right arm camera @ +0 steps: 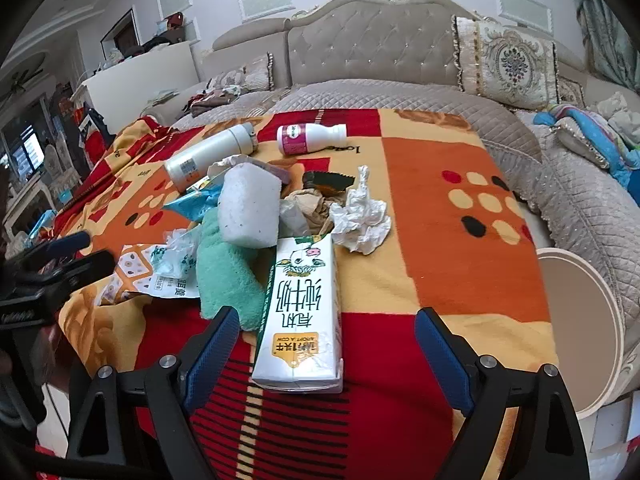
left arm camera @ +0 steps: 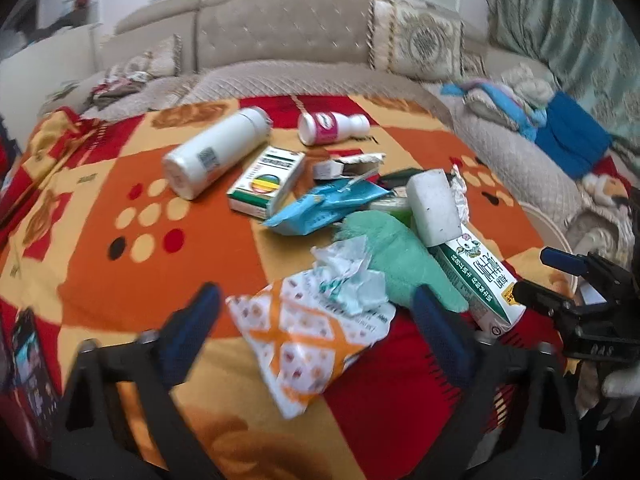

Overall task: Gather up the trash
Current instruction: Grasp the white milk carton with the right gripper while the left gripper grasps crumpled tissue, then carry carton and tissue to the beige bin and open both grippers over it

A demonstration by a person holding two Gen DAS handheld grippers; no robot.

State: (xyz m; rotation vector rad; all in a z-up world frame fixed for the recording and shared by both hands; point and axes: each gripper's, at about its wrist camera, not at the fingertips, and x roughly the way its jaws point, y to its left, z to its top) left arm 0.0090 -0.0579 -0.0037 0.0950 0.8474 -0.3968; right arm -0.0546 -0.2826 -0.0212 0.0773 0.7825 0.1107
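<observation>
1. My left hand-held gripper [left arm camera: 316,320] is spread wide, holding nothing; its blue fingers stand either side of an orange-and-white snack wrapper [left arm camera: 308,340] lying on the blanket [left arm camera: 100,200].
2. My right hand-held gripper [right arm camera: 328,344] is also wide open and empty, its fingers flanking the near end of a white-and-green milk carton [right arm camera: 302,312] that lies flat, not touching it.
3. The trash sits heaped mid-blanket: a crumpled white tissue [right arm camera: 362,220] beside the carton's far end, a white foam block [right arm camera: 248,208] against a green fuzzy cloth [right arm camera: 224,280], and a blue packet [left arm camera: 324,208].
4. Farther back lie a tall white bottle [left arm camera: 216,152] and a small pink-labelled bottle [left arm camera: 332,126], both on their sides, with a green-and-white box [left arm camera: 266,180] near them.
5. A round white bin [right arm camera: 580,328] stands beside the blanket, on my right.
</observation>
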